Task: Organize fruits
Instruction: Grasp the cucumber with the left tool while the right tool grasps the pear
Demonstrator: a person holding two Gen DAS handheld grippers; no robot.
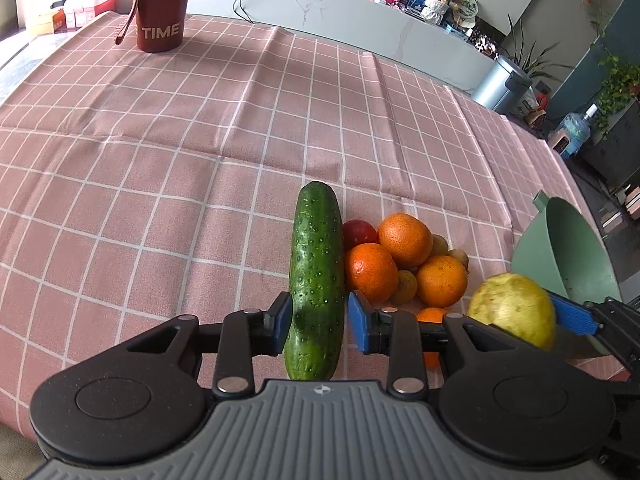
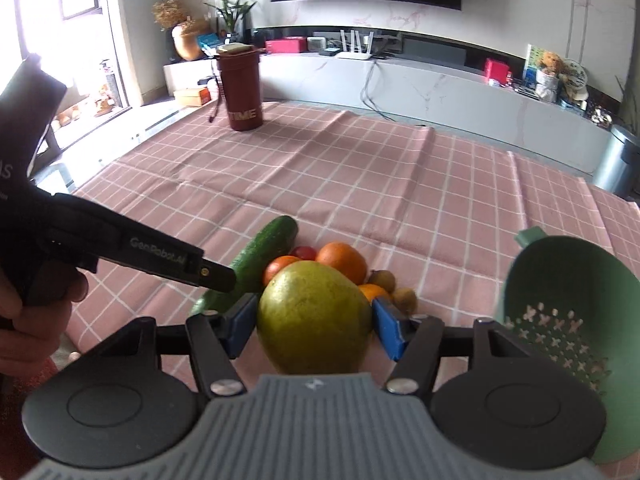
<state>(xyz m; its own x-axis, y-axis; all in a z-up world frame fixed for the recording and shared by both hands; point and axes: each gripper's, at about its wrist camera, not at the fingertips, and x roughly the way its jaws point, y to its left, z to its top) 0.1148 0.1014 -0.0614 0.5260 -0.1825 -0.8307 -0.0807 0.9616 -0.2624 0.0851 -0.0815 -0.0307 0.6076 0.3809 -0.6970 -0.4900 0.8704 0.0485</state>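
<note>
The cucumber point(image 1: 316, 280) lies on the checked cloth point(image 1: 160, 160) between your left gripper point(image 1: 316, 322) pads, seemingly loose; your right gripper point(image 2: 314, 326), angled down, clamps the pear point(image 2: 314, 320). The cup point(image 1: 160, 4) reads "TIME".

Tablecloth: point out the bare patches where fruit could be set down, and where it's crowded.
Free: the wide stretch of tablecloth between the red cup and the cucumber, and the strip between the fruit pile and the green colander. Crowded: the cucumber, the pile and both grippers, left gripper and right gripper, sit close together.
</note>
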